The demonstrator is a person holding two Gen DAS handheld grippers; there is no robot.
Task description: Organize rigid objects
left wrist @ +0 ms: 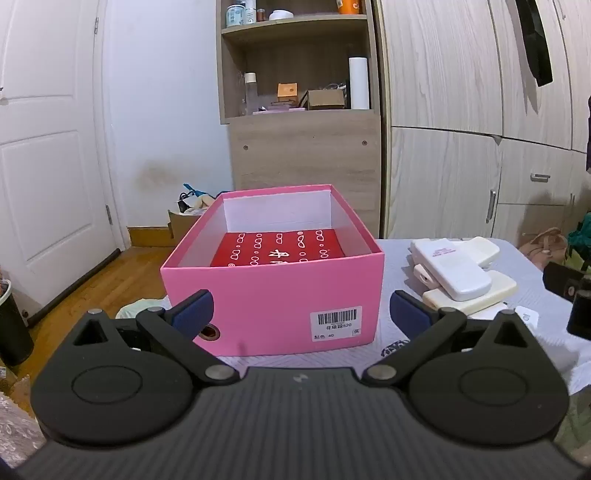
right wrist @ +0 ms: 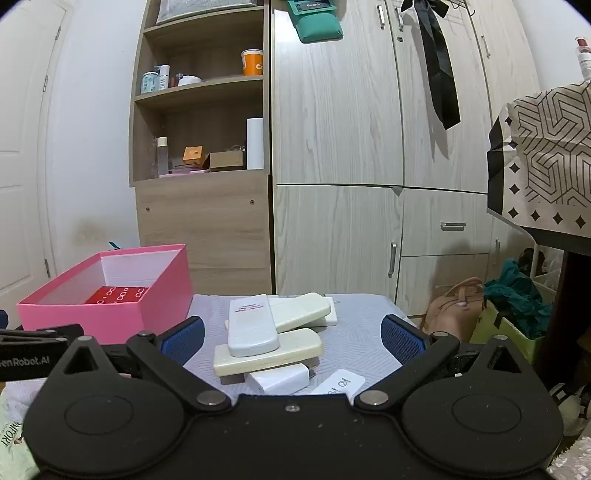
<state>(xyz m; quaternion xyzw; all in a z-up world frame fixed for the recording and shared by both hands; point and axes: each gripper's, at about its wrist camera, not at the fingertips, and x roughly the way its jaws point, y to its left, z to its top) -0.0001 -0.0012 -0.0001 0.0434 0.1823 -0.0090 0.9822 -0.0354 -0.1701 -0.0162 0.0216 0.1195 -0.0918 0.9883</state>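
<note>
With my right claw [right wrist: 291,341] spread empty, I'd pinch the stiff, light, slick white plastic remote [right wrist: 251,328] across its long sides.

Even indoor light, fisheye-bent edges

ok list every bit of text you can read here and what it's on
"22520" and "40": barcode sticker on the pink box
"Redmi": green pouch on the wardrobe
"GenRobot.AI", first letter cut off: left tool
Pink print on the top white remote: too blurred to read
</note>
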